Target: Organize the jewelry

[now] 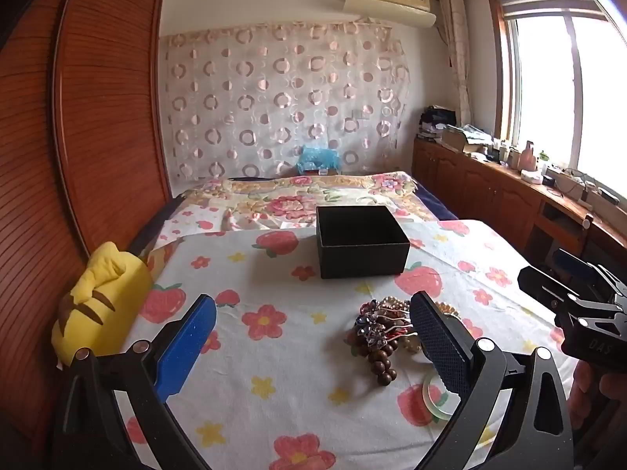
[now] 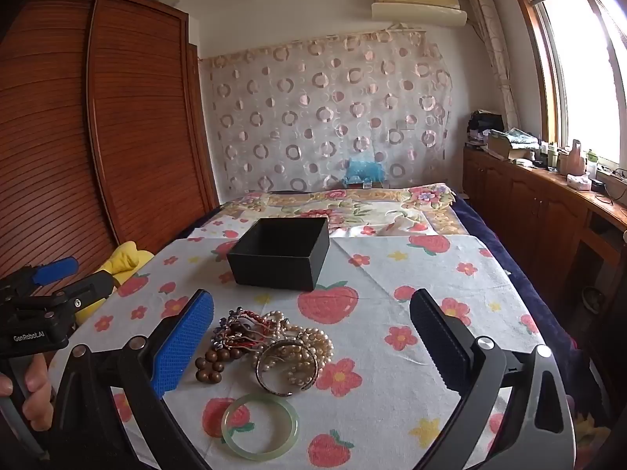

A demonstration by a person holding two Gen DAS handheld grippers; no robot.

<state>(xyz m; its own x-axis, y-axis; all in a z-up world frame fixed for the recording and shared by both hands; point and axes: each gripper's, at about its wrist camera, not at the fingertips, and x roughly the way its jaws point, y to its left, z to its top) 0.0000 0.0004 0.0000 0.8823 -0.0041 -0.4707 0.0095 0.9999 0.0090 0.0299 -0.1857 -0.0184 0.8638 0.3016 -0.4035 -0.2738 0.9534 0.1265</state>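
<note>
While the square black cardboard box point(image 2: 280, 252) is sitting empty, I am holding both tongs point(image 2: 311, 337) point(image 1: 313, 337) released above the untouched tangled jewelry pile point(image 2: 270, 342).

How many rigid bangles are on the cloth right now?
2: a green jade bangle lying nearest the camera, apart from the pile, and a silver bangle resting on the pearl strands. More may be hidden in the tangle.

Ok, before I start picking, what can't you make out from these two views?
- Black box floor: both views, hidden by its own walls.
- Jade bangle: left wrist view, half covered by the left claw.
- Jewelry pile: strands tangled, piece count unclear.
- Hands: cut off at frame edges.
</note>
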